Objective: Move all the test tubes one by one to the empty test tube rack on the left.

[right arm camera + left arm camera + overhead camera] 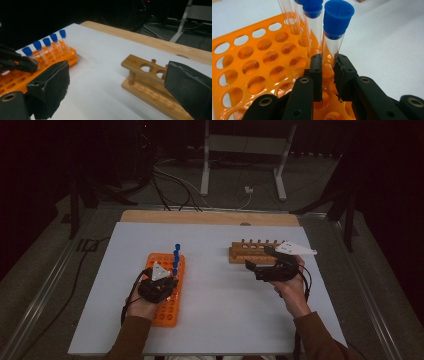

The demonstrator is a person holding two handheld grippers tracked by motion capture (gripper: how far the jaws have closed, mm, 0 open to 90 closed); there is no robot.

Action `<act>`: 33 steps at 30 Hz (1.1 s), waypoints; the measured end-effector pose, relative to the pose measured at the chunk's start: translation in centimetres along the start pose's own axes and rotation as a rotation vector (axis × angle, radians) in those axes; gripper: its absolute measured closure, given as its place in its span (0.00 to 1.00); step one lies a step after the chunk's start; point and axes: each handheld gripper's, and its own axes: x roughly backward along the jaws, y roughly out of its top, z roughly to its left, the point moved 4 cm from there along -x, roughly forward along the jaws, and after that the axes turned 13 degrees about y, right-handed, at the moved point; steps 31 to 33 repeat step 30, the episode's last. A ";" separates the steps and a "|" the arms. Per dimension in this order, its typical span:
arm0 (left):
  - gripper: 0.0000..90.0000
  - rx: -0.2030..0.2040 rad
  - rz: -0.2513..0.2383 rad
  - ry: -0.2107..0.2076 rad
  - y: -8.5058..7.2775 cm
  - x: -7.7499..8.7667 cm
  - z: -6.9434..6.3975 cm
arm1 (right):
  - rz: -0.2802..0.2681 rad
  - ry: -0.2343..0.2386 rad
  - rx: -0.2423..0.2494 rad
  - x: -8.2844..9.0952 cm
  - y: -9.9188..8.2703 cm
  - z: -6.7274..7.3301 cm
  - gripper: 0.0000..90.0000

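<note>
An orange tube rack (pixel 167 311) lies on the left of the white table top. Several clear tubes with blue caps (pixel 176 256) stand in a row along its right side. My left gripper (pixel 172 277) is over the rack, its jaws shut on the nearest tube. In the left gripper view the pads of my left gripper (pixel 329 63) press the glass of that upright tube (pixel 331 46) below its cap, with the orange rack (pixel 237 61) underneath. My right gripper (pixel 259 260) is held just in front of a wooden tube rack (pixel 247 253), open. My right gripper (pixel 117 72) holds nothing, and the wooden rack (pixel 140 66) has empty holes.
The white top (pixel 215 300) rests on a wooden board (pixel 210 216) whose far edge shows. Beyond it are floor cables (pixel 170 185) and a white stand's legs (pixel 280 175). In the right gripper view the orange rack (pixel 67 56) and its tubes (pixel 47 42) sit far left.
</note>
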 end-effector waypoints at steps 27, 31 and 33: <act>0.01 0.272 -0.429 0.200 -4.3 9.8 6.4 | -0.062 -0.131 0.039 8.0 -9.5 -0.1 0.01; 0.01 0.283 -0.426 0.213 -4.4 9.7 6.7 | -0.079 -0.137 0.020 8.4 -9.5 -0.3 0.01; 0.01 0.283 -0.426 0.213 -4.4 9.7 6.7 | -0.079 -0.137 0.020 8.4 -9.5 -0.3 0.01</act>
